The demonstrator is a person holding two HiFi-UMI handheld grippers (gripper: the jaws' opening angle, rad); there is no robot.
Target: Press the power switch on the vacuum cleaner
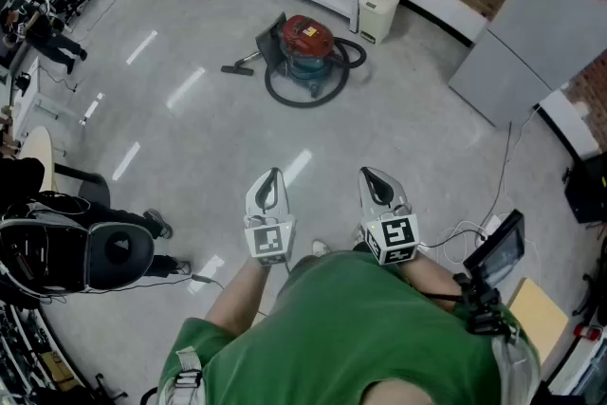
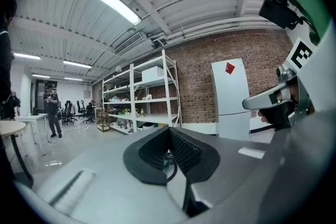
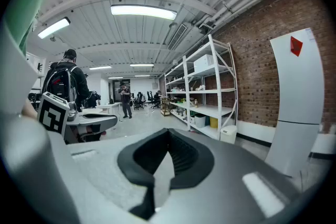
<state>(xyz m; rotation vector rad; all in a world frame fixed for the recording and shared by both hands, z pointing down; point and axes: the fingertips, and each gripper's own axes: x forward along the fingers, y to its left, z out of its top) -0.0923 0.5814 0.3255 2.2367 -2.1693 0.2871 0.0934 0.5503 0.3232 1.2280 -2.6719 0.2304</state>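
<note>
Well ahead of both grippers, on the open floor, stands the canister vacuum cleaner (image 1: 305, 47), a red lid over a teal drum with the hose (image 1: 296, 100) looped round it. The left gripper (image 1: 273, 174) and right gripper (image 1: 370, 174) sit close to the body, each with its jaws together on nothing. The hard shell should take a firm push from one closed tip (though it may roll). The switch is too small to find from here.

The vacuum cleaner (image 1: 307, 39) has a glossy red plastic top, the floor (image 1: 218, 147) is smooth and shiny, the wall (image 2: 194, 81) rough brick, the shelving (image 3: 202, 91) white-painted metal.
</note>
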